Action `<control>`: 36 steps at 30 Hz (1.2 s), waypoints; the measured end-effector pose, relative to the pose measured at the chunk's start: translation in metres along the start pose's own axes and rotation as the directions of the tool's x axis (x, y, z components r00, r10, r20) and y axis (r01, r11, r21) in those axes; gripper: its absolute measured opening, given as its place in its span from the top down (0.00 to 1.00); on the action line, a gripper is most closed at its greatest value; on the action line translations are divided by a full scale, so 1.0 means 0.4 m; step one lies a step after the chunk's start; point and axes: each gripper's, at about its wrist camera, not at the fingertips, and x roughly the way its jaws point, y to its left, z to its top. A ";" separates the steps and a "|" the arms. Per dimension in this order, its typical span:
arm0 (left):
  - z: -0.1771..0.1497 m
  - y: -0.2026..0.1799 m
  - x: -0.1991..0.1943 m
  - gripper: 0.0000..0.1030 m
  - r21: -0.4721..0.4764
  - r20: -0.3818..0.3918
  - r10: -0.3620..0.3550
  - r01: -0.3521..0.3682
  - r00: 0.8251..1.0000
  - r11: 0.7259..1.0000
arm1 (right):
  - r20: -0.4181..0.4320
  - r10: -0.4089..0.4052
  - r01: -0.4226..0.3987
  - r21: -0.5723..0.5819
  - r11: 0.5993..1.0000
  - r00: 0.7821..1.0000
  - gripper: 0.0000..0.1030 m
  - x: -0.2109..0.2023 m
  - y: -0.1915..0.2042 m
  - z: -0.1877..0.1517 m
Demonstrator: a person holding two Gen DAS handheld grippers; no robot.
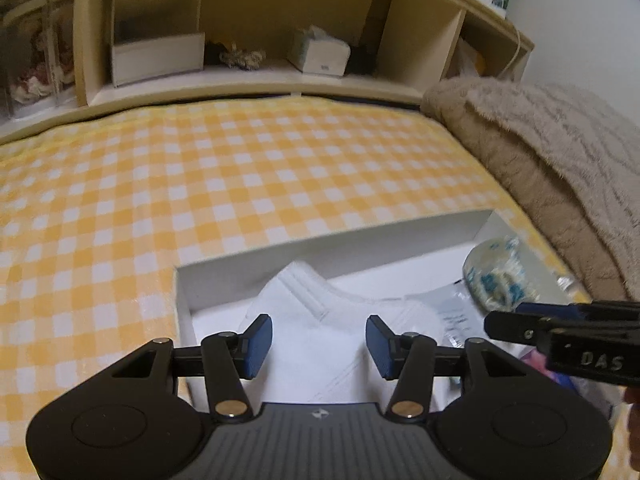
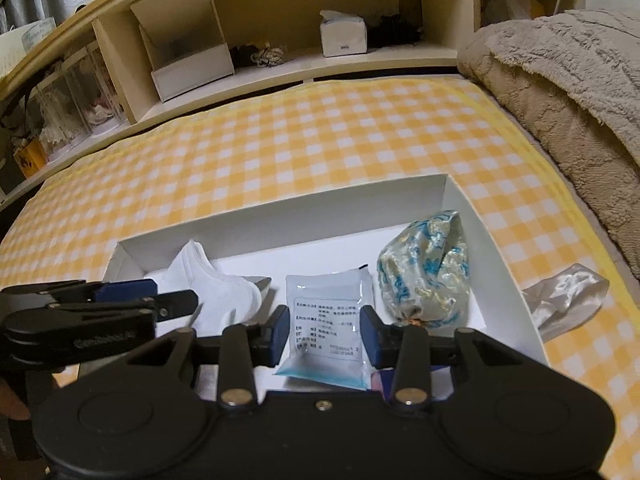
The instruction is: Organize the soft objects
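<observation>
Both tongs hung over my white box (image 2: 496, 236): left gripper (image 1: 319, 346) stood apart above the white sock (image 1: 316, 312), right gripper (image 2: 325, 334) straddled the sealed packet (image 2: 326, 316), grip uncertain. Beyond lay the patterned pouch (image 2: 426, 272), then the yellow checked sheet (image 1: 240, 168).

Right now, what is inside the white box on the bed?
White socks, a clear packet with a printed label, and a patterned pouch lie in the white box. The hand-held grippers cover its near edge.
</observation>
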 end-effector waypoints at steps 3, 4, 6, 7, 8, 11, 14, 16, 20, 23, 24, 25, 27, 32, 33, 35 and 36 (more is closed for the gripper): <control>0.011 -0.004 -0.040 0.41 -0.009 0.022 0.000 0.000 1.000 1.000 | 0.017 -0.010 0.010 -0.001 1.000 1.000 0.59 -0.017 0.003 0.003; 0.015 -0.006 -0.054 0.38 -0.007 0.031 0.001 -0.001 1.000 1.000 | 0.026 -0.013 0.013 -0.005 1.000 1.000 0.58 -0.026 0.006 0.006; 0.021 -0.007 -0.087 0.32 -0.008 0.051 0.005 -0.004 0.999 1.000 | 0.047 -0.010 0.011 -0.012 1.000 0.999 0.54 -0.048 0.013 0.010; 0.022 -0.008 -0.103 0.28 -0.011 0.059 0.005 -0.004 0.998 1.000 | 0.056 -0.007 0.008 -0.010 1.000 0.998 0.53 -0.057 0.015 0.011; 0.023 -0.008 -0.118 0.27 -0.012 0.067 0.006 -0.005 0.998 1.000 | 0.065 -0.002 0.003 -0.007 1.000 0.998 0.49 -0.067 0.017 0.013; 0.019 -0.012 -0.168 0.22 -0.003 0.092 0.018 -0.018 0.996 1.000 | 0.083 -0.013 0.013 0.003 1.000 0.996 0.44 -0.097 0.022 0.011; 0.011 -0.013 -0.218 0.14 -0.007 0.108 0.025 -0.024 0.994 1.000 | 0.103 -0.023 0.021 0.019 1.000 0.994 0.40 -0.132 0.023 0.009; 0.006 -0.014 -0.247 0.11 -0.018 0.116 0.028 -0.026 0.993 1.000 | 0.132 -0.032 0.028 0.028 0.999 0.991 0.35 -0.162 0.028 0.009; -0.005 -0.024 -0.318 0.03 -0.018 0.142 0.042 -0.040 0.989 0.999 | 0.191 -0.035 0.030 0.029 0.999 0.981 0.25 -0.223 0.052 0.007; -0.012 -0.030 -0.377 0.00 -0.017 0.160 0.047 -0.045 0.986 0.999 | 0.214 -0.013 0.005 0.040 0.999 0.977 0.20 -0.267 0.071 0.004; -0.014 -0.032 -0.394 0.00 -0.017 0.166 0.051 -0.049 0.985 0.999 | 0.221 -0.009 0.000 0.042 0.999 0.975 0.19 -0.280 0.076 0.003; -0.017 -0.033 -0.414 0.00 -0.017 0.174 0.055 -0.053 0.983 0.998 | 0.230 -0.006 -0.004 0.043 0.999 0.973 0.18 -0.296 0.083 0.002; -0.022 -0.035 -0.447 0.00 -0.013 0.183 0.066 -0.065 0.981 0.998 | 0.249 0.006 -0.016 0.040 0.999 0.969 0.14 -0.328 0.094 -0.005; -0.038 -0.040 -0.527 0.00 -0.015 0.211 0.071 -0.070 0.975 0.997 | 0.280 0.025 -0.034 0.028 0.999 0.960 0.03 -0.407 0.111 -0.026; -0.041 -0.040 -0.544 0.00 -0.017 0.219 0.072 -0.070 0.973 0.997 | 0.282 0.034 -0.042 0.023 0.999 0.959 0.01 -0.421 0.113 -0.030; -0.046 -0.044 -0.575 0.00 -0.011 0.222 0.080 -0.079 0.972 0.997 | 0.289 0.070 -0.075 0.005 0.997 0.955 0.00 -0.456 0.118 -0.043; -0.051 -0.047 -0.591 0.00 -0.010 0.232 0.085 -0.085 0.969 0.996 | 0.292 0.082 -0.085 -0.005 0.996 0.953 0.00 -0.471 0.122 -0.049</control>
